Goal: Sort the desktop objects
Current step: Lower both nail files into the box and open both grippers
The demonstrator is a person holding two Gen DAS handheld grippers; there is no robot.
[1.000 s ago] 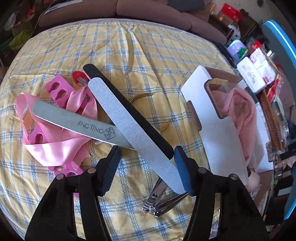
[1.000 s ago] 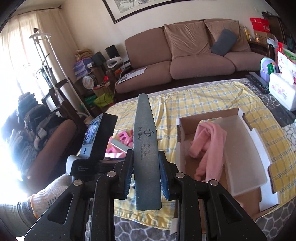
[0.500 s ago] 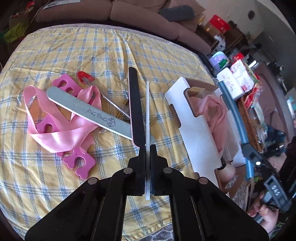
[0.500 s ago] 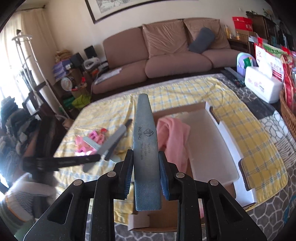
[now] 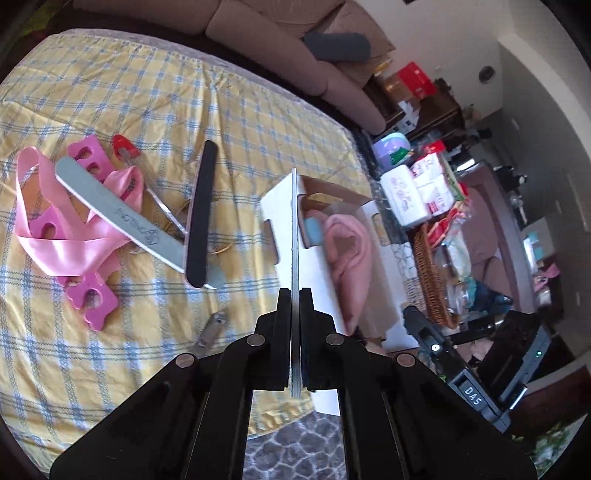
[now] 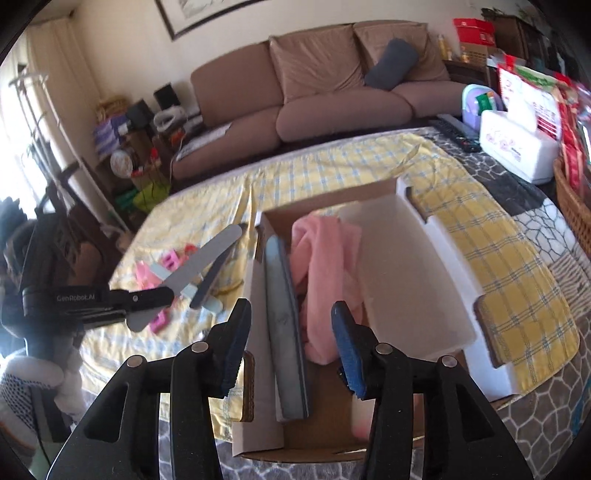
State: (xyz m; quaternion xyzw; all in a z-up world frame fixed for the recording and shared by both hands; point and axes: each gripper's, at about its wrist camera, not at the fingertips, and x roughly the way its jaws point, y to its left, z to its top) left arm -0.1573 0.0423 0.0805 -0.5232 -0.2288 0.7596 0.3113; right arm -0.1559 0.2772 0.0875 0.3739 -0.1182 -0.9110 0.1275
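Left gripper (image 5: 294, 295) clamped on thin file (image 5: 294, 229), edge-on. Black file (image 5: 200, 214) crosses grey file (image 5: 110, 210) on checked cloth (image 5: 110, 92). Box (image 5: 280, 206) just right.

Yellow-and-blue checked tablecloth (image 5: 110, 92), pink ribbon (image 5: 66, 247)

Living room. Brown sofa (image 6: 325, 92) stands against a cream wall (image 6: 110, 44), with a grey cushion (image 6: 391, 62) on its right seat. Dark-framed picture (image 6: 207, 11) hangs above the sofa, only its lower edge in view. Strong daylight enters from the left, past a pale curtain (image 6: 40, 74). Cluttered shelving (image 6: 125, 136) sits at the sofa's left end. Red boxes (image 6: 474, 27) stacked at its right end. Wicker basket (image 5: 430, 280) to the right.
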